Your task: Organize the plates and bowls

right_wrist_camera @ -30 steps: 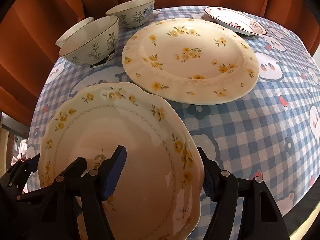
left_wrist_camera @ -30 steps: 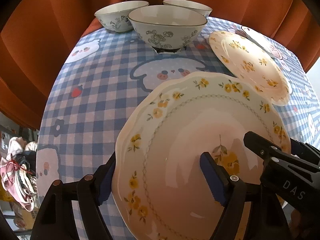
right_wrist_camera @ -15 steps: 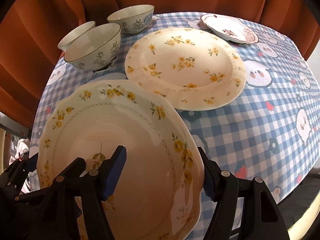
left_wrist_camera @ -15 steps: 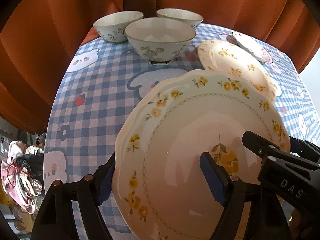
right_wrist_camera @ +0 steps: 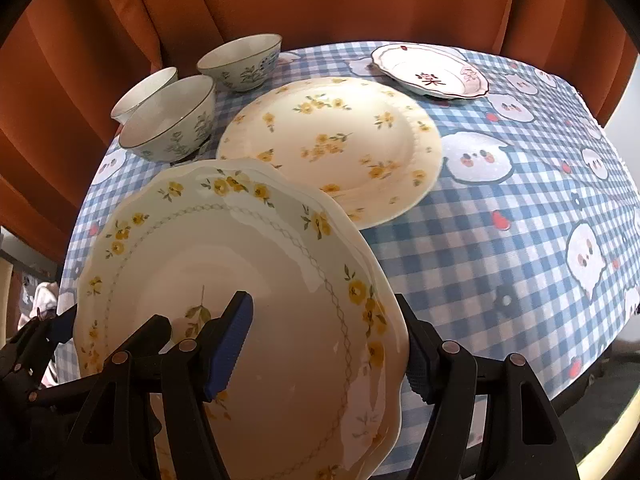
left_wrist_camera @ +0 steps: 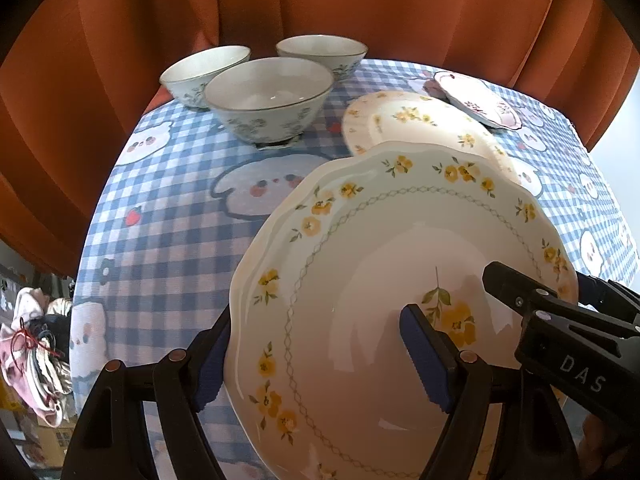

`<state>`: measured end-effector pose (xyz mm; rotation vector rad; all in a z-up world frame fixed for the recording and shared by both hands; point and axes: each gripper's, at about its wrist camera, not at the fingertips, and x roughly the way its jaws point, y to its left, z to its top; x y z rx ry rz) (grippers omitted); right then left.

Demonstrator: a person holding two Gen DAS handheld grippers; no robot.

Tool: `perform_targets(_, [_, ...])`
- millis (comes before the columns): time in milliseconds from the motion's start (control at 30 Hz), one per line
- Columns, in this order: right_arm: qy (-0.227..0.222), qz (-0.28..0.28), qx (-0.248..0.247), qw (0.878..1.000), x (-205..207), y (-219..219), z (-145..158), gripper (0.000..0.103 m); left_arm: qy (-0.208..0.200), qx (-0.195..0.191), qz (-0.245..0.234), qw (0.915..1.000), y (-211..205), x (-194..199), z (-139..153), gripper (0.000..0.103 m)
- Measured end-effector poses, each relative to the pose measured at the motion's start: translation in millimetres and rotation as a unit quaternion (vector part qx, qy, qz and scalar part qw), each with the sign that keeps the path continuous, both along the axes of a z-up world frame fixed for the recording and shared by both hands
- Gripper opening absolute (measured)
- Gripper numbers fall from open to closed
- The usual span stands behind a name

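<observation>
Left wrist view shows the scalloped plate (left_wrist_camera: 372, 288) held above the counter (left_wrist_camera: 168, 216), the left gripper (left_wrist_camera: 320, 356) clamping its left rim and the right gripper (right_wrist_camera: 324, 348) its right. Glazed ceramic looks stiff, slippery and breakable; opposite rims seem the safest hold before stacking it on the yellow-flowered plate (right_wrist_camera: 332, 140).

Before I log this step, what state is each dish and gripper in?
scalloped plate: lifted, tilted, held at both edges.
left gripper: shut on its rim.
right gripper: shut on its opposite rim.
round floral plate: flat on table.
small plate: flat.
three bowls: upright, empty, unstacked.
</observation>
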<state>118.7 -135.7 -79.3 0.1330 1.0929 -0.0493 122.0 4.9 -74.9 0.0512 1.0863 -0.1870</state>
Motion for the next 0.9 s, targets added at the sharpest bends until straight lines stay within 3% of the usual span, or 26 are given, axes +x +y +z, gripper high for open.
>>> perform_targets(533, [-0.021, 0.042, -0.001, 0.999, 3.9, -97.5, 17.4, 0.072, -0.022, 0.002, 0.039, 0.999, -96.8, -6.9, 11.0, 0.079])
perform_targets(900, [-0.02, 0.04, -0.008, 0.999, 7.1, -172.1, 14.1, 0.072, -0.019, -0.005, 0.032, 0.9993, -172.6, -2.9, -0.9, 0.079])
